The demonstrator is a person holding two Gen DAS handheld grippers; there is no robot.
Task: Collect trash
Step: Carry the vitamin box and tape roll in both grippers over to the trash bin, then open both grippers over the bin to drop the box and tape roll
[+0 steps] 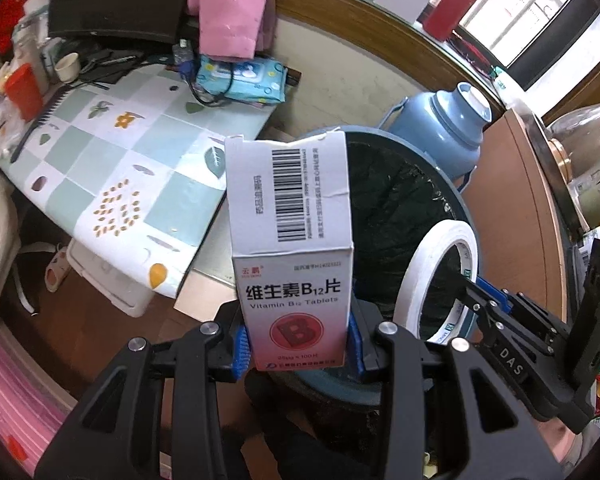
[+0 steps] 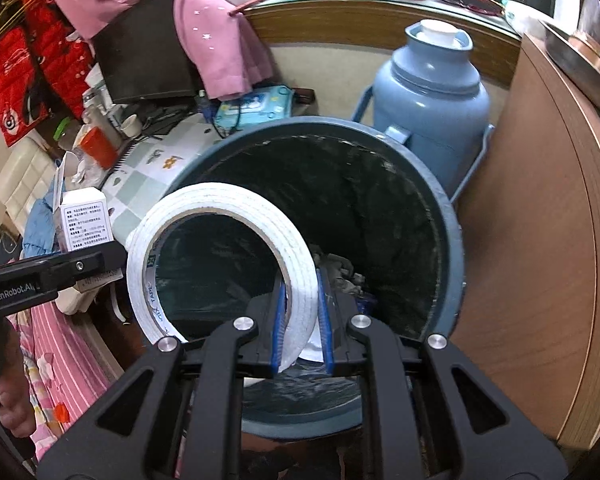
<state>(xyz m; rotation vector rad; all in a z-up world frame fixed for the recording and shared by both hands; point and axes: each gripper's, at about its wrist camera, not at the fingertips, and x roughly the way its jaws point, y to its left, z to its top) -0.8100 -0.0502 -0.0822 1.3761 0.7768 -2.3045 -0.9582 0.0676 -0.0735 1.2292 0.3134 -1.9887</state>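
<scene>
My left gripper (image 1: 298, 346) is shut on a white vitamin B12 tablet box (image 1: 290, 240), held upright at the left rim of a round blue trash bin (image 1: 466, 216) lined with a black bag. In the right wrist view that box (image 2: 85, 220) shows at the far left. My right gripper (image 2: 302, 328) is shut on the wall of a white tape roll (image 2: 220, 256), which hangs over the bin's (image 2: 452, 240) mouth. The same roll (image 1: 436, 276) and the right gripper (image 1: 466, 288) appear at the right of the left wrist view. Some crumpled waste (image 2: 340, 268) lies inside the bin.
A blue thermos jug (image 2: 428, 92) stands right behind the bin. A brown wooden cabinet side (image 2: 540, 240) rises on the right. To the left is a table with a tile-pattern cloth (image 1: 112, 168), a red cup (image 1: 22, 90), wipes pack (image 1: 244, 80) and cables.
</scene>
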